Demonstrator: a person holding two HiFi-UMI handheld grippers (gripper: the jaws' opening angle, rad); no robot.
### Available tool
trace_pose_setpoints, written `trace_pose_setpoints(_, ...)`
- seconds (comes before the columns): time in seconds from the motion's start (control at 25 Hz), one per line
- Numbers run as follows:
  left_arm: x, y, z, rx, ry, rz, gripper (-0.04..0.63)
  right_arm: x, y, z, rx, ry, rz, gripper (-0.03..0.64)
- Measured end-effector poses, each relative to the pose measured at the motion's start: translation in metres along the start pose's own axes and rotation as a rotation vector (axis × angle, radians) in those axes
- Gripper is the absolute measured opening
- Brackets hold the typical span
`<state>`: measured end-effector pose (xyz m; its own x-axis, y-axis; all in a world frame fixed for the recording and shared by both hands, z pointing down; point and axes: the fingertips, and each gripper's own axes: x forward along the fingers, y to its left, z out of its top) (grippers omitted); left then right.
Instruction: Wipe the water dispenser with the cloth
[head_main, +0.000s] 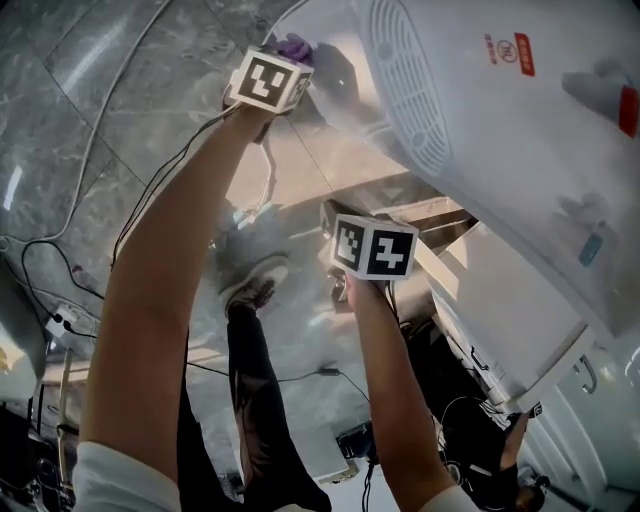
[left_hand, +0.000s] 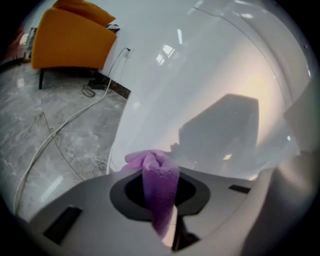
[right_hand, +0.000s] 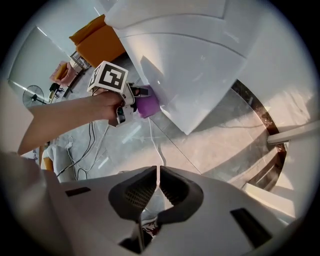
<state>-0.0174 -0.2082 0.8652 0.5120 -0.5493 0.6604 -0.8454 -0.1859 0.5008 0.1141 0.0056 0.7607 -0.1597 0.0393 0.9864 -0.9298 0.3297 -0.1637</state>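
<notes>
The white water dispenser fills the right of the head view, with a ribbed grille on its side. My left gripper is shut on a purple cloth pressed against the dispenser's white wall. In the left gripper view the purple cloth bulges out from between the jaws. The right gripper view shows the cloth at the dispenser's lower corner. My right gripper is shut on nothing, held in mid-air beside the dispenser, away from it.
Grey marble floor with loose cables lies below. An orange armchair stands at the far wall. A person's shoe and dark trouser leg are beneath my arms. A curved metal strip runs across the floor.
</notes>
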Motion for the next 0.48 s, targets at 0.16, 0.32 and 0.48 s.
trace_pose_setpoints(0.16, 0.004, -0.044, -0.023, 0.134, 0.045, 0.007, 0.057, -0.008, -0.02, -0.025, 0.017, 0.007, -0.027, 0.015)
trace_pose_setpoints(0.32, 0.008, -0.093, -0.047, 0.175, 0.083, -0.035, 0.058, -0.024, -0.034, -0.038, 0.039, -0.024, -0.038, 0.015)
trace_pose_setpoints(0.48, 0.006, -0.143, -0.068, 0.241, 0.121, -0.092, 0.058, -0.045, -0.045, -0.053, 0.068, -0.068, -0.037, 0.015)
